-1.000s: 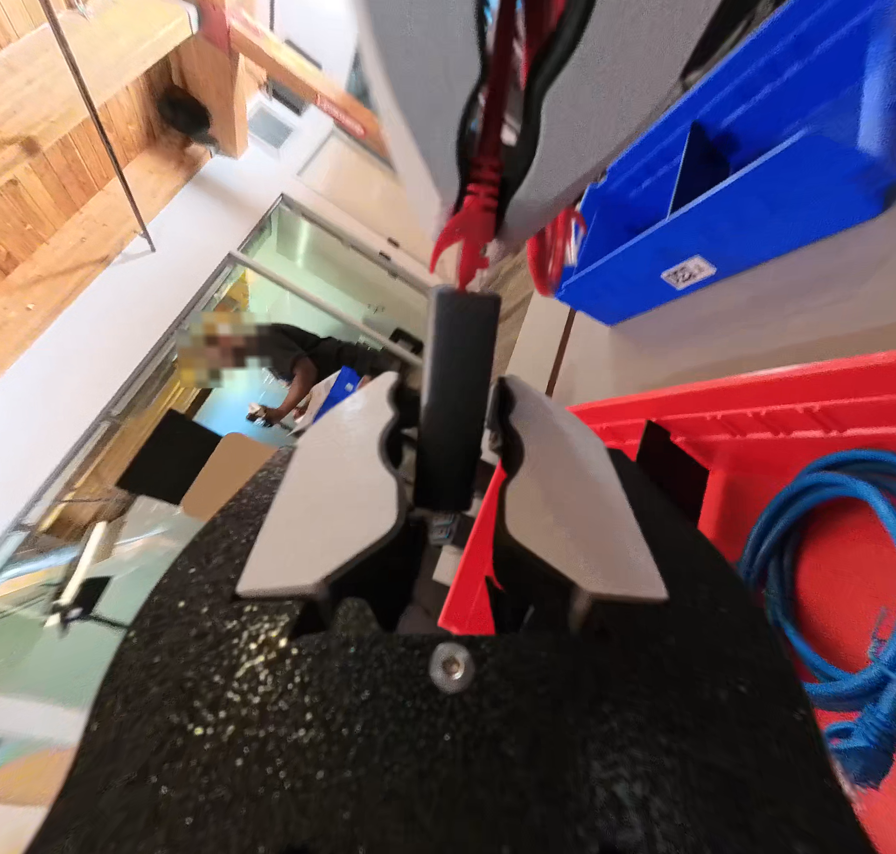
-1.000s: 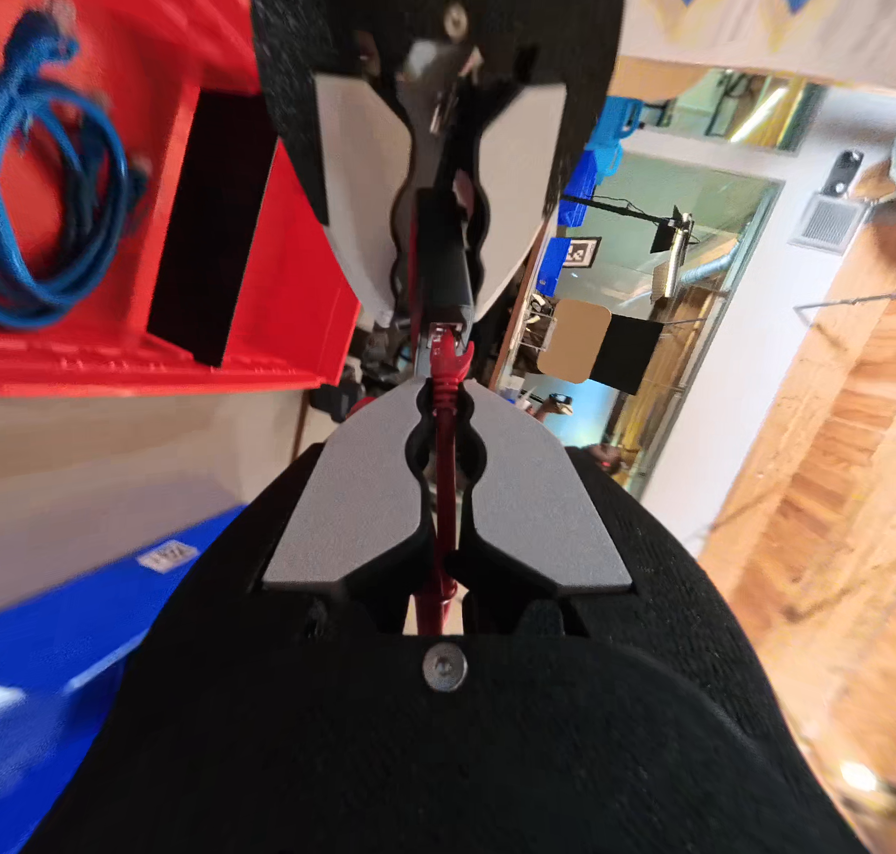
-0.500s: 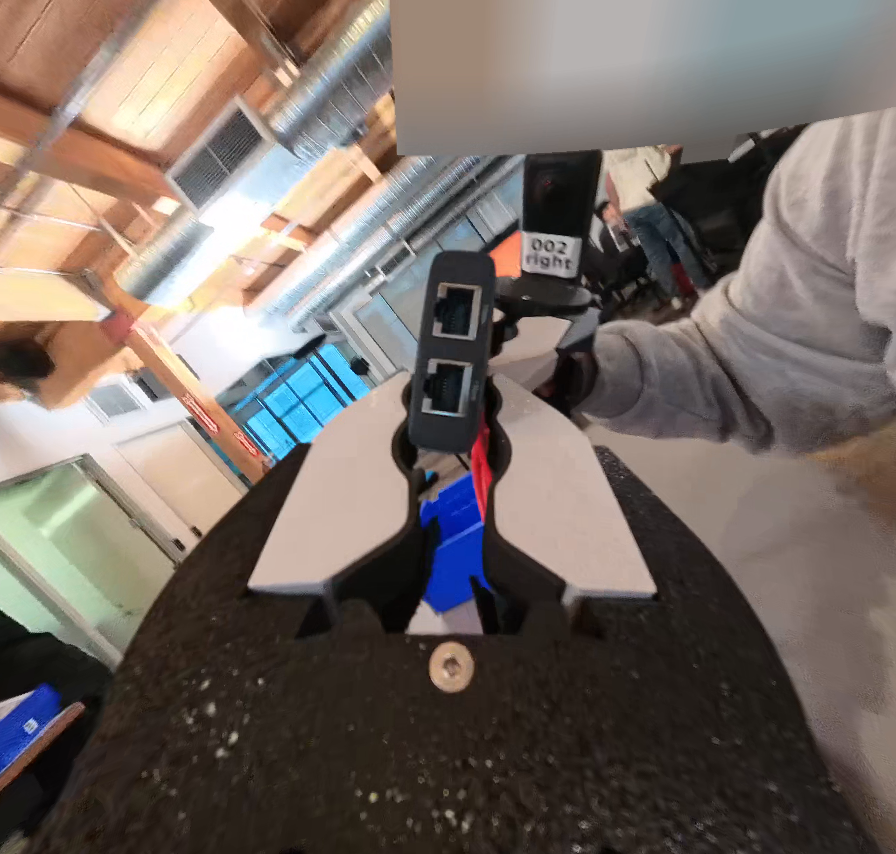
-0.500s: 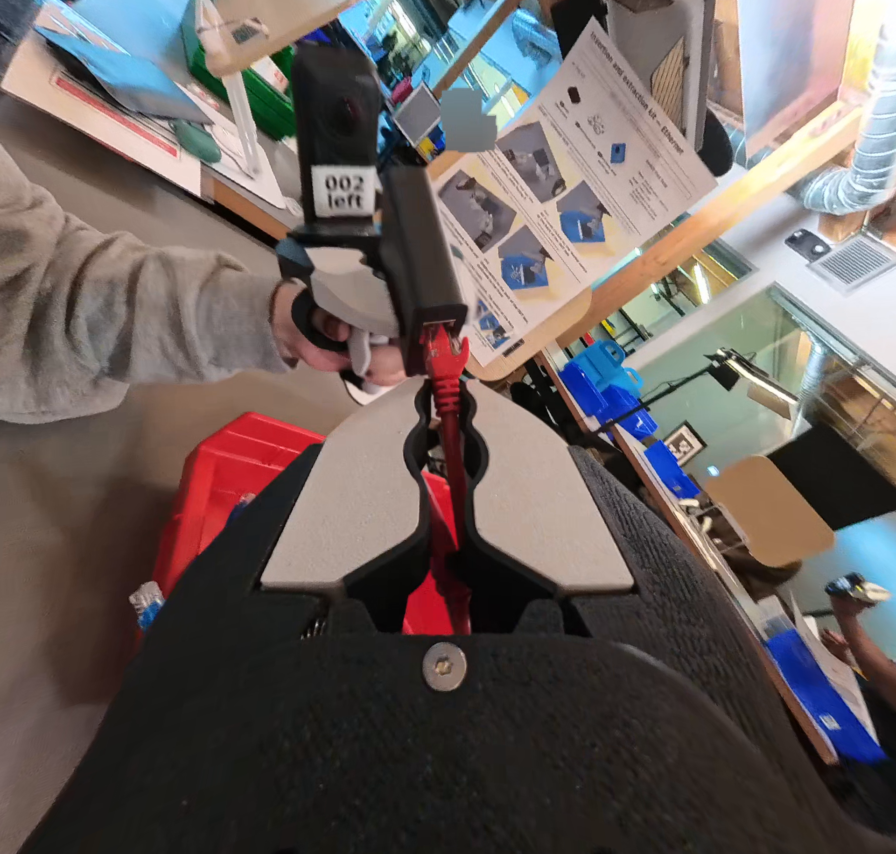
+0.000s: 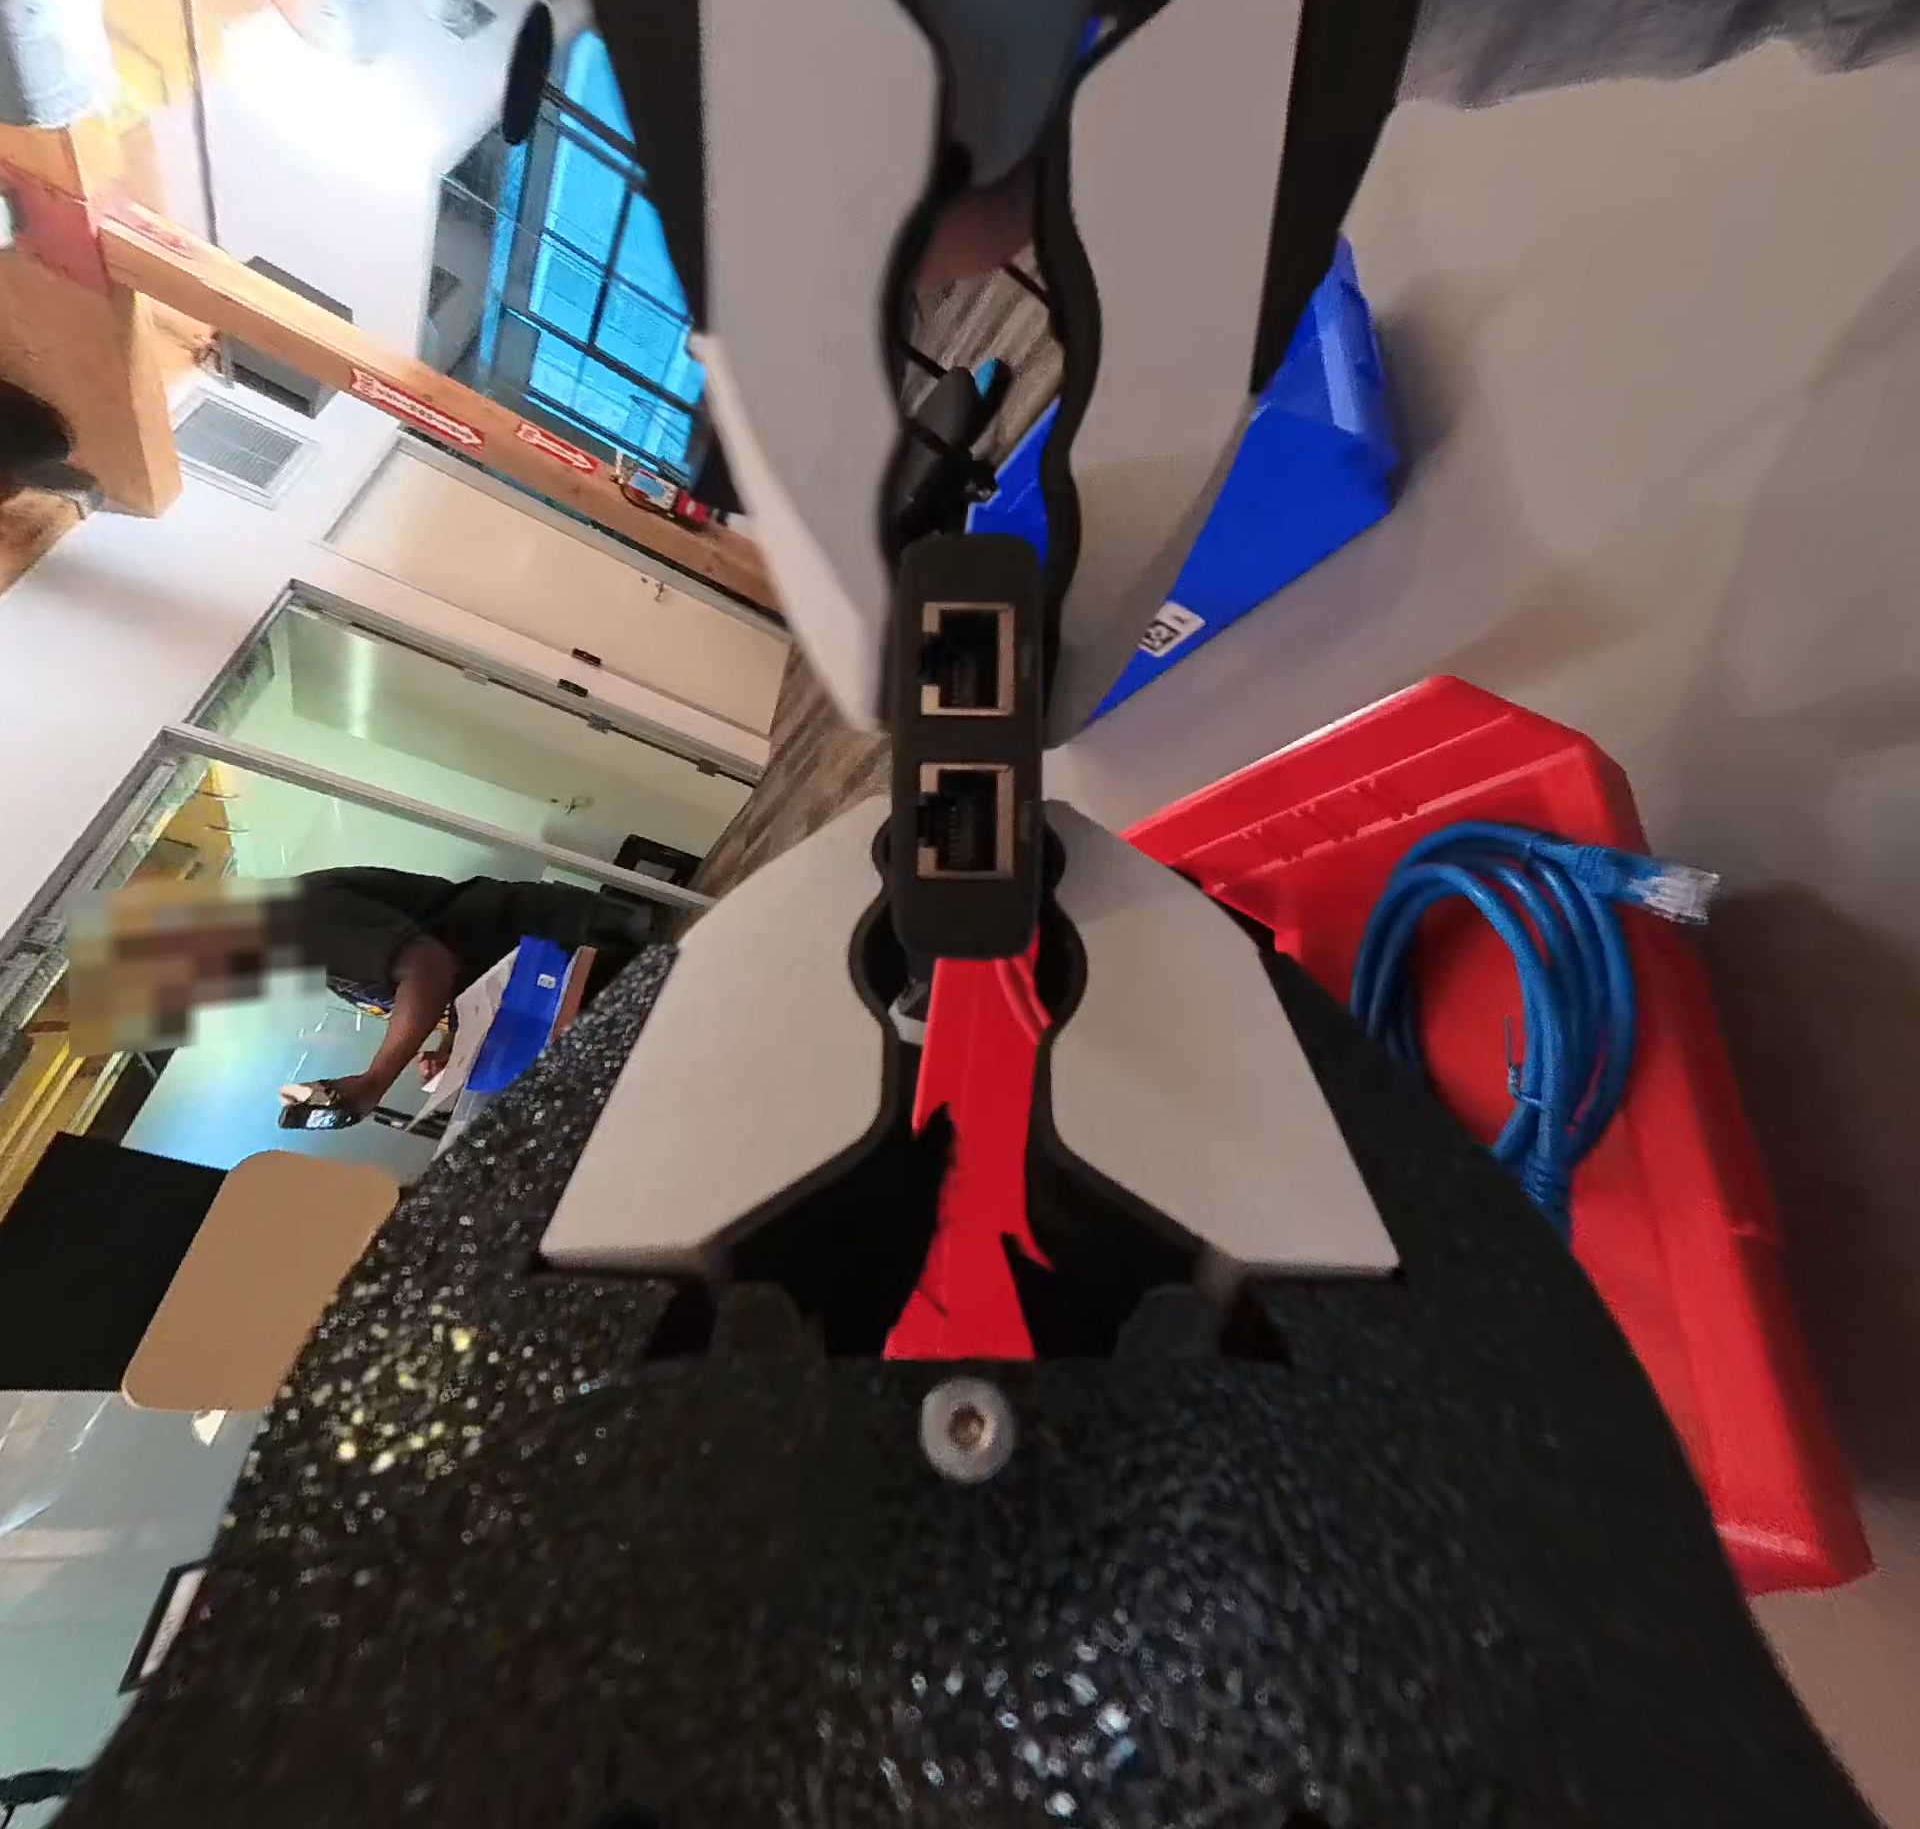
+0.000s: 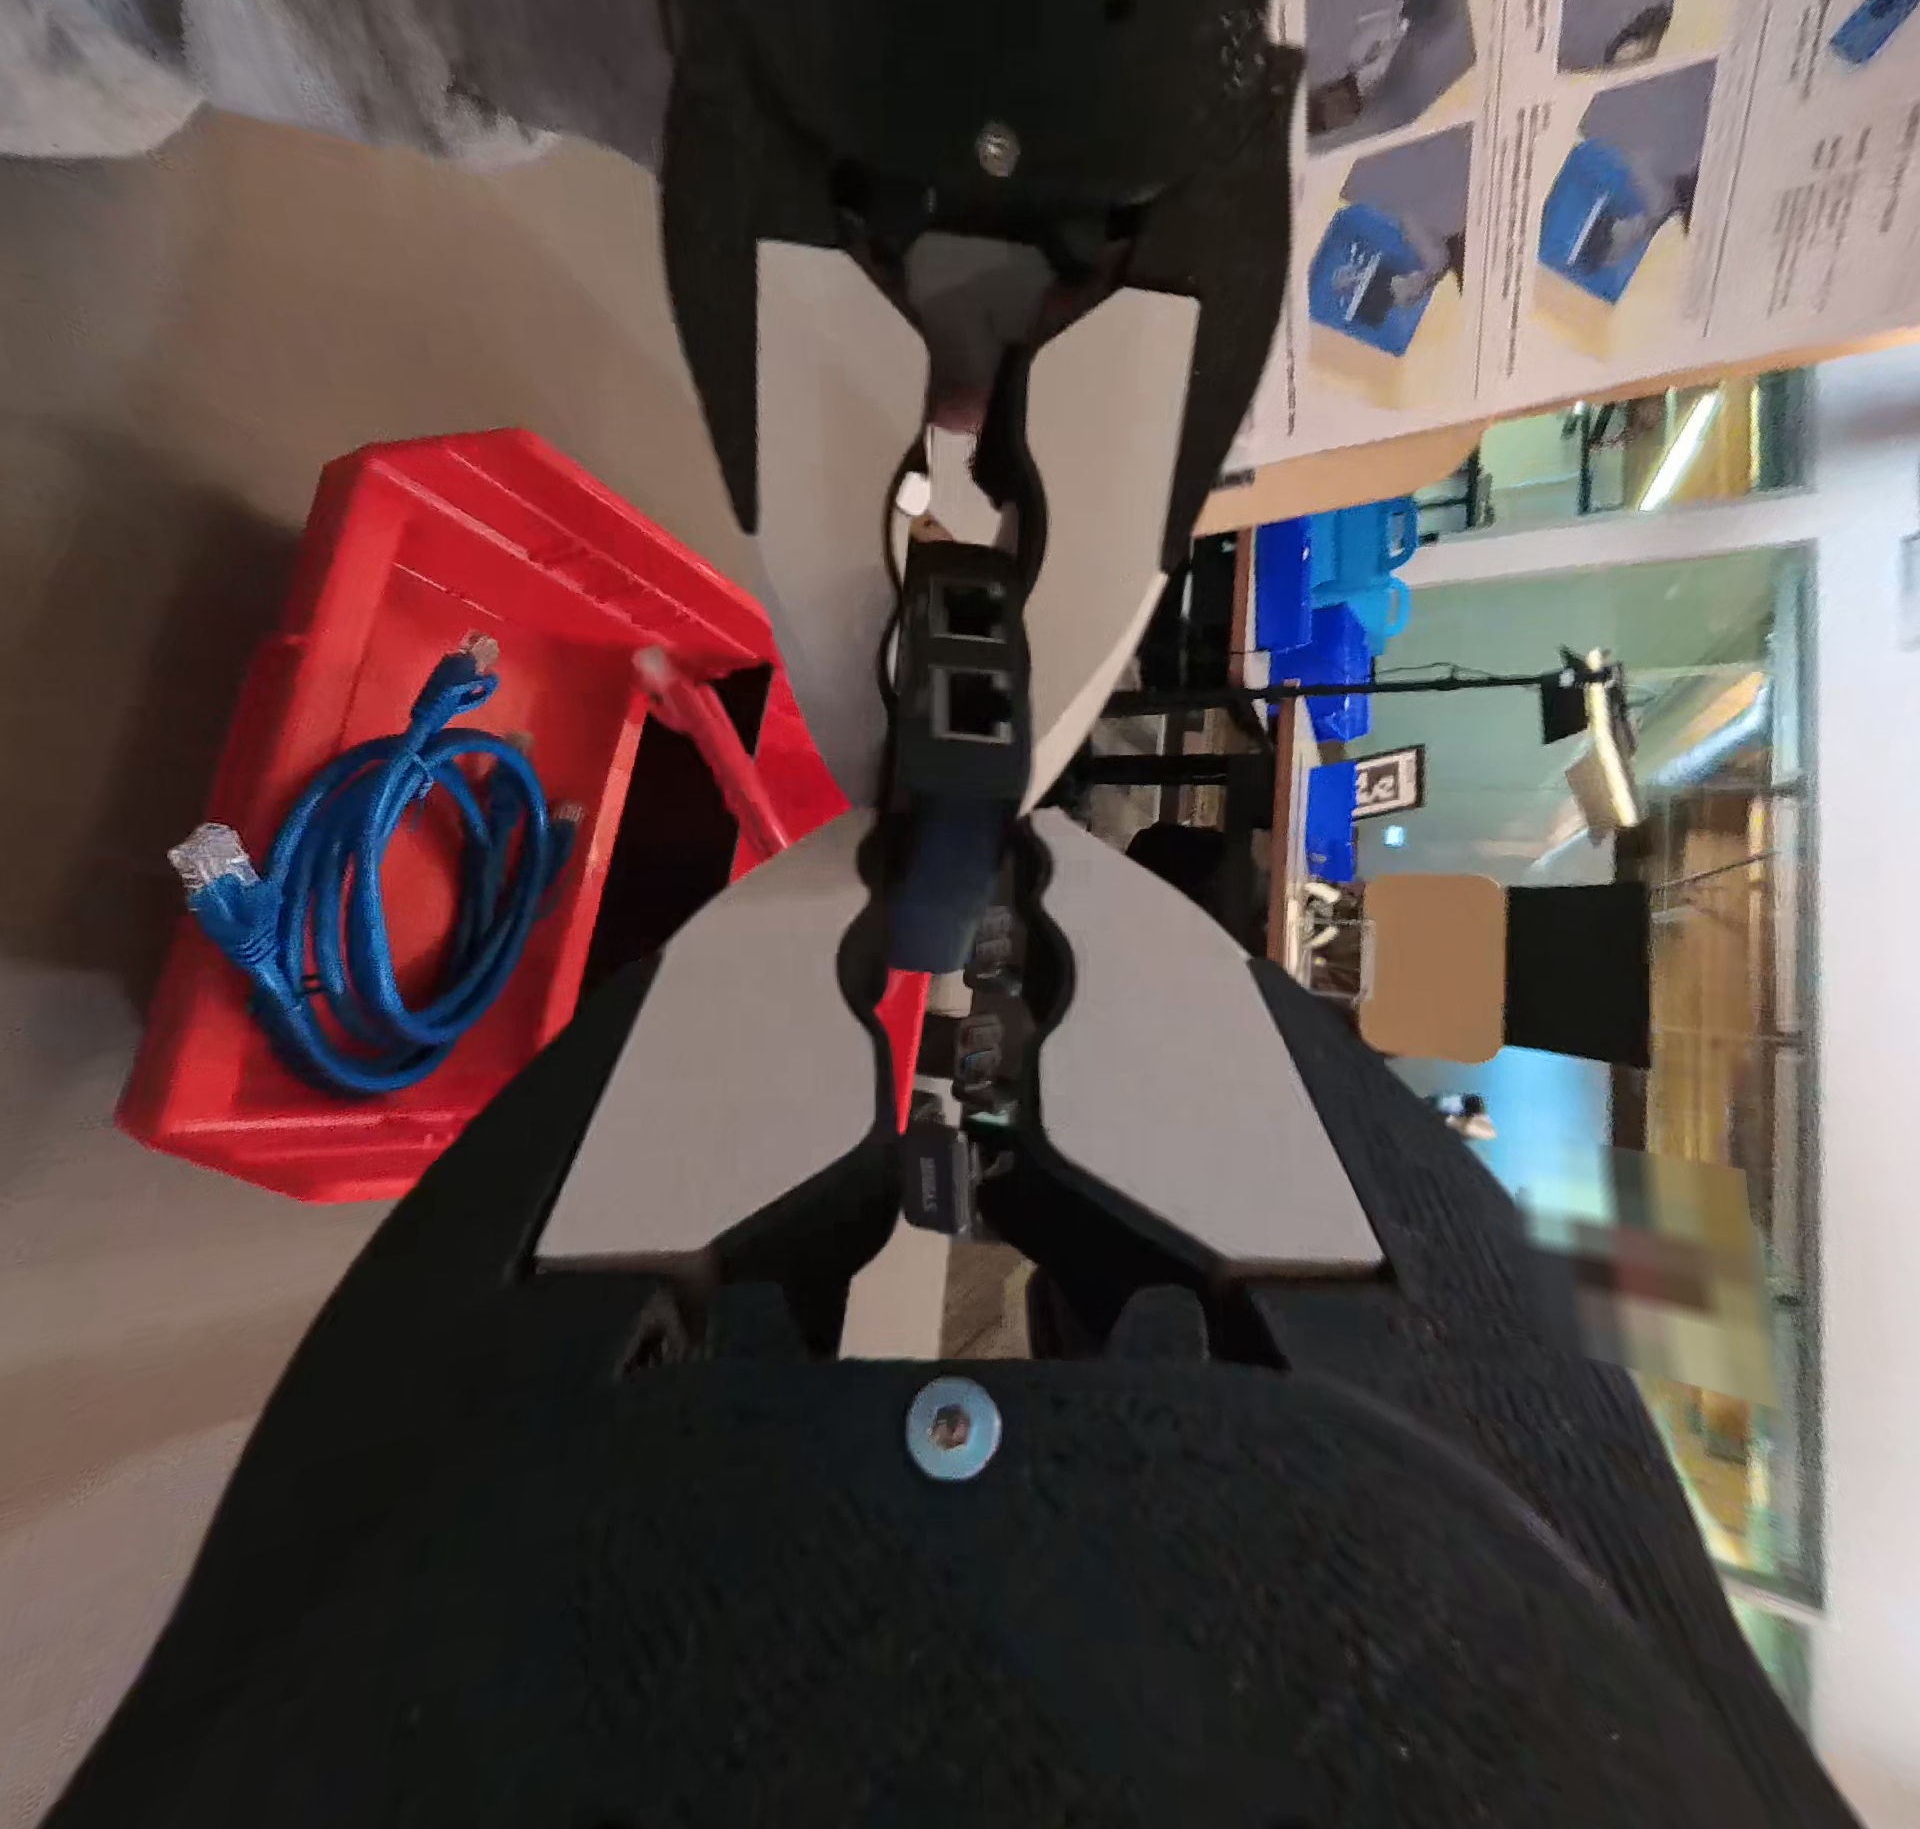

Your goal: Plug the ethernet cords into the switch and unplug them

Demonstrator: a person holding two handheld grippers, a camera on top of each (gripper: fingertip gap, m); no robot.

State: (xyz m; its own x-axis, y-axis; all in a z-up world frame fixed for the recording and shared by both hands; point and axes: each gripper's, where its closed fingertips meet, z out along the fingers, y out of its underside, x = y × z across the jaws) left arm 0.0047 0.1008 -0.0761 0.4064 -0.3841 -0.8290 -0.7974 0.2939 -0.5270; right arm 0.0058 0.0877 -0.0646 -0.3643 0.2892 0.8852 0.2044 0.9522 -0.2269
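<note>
Left wrist view shows your left claw [image 5: 961,906] clenched on the black two-port adapter [image 5: 968,740], held above the bench [image 5: 1662,480]. The right claw [image 6: 951,844] faces it, parted and empty. Twist and the adapter may slip into the red bin [image 5: 1662,1312] beside the blue cable [image 5: 1507,1000]. Blue bin [image 5: 1309,491], glass partitions beyond.

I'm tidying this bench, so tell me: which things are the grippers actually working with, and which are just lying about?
In hand: black two-port adapter, clamped in the left gripper; right gripper facing it.
Lying about: blue cable and red cable in the red bin; blue bin.
</note>
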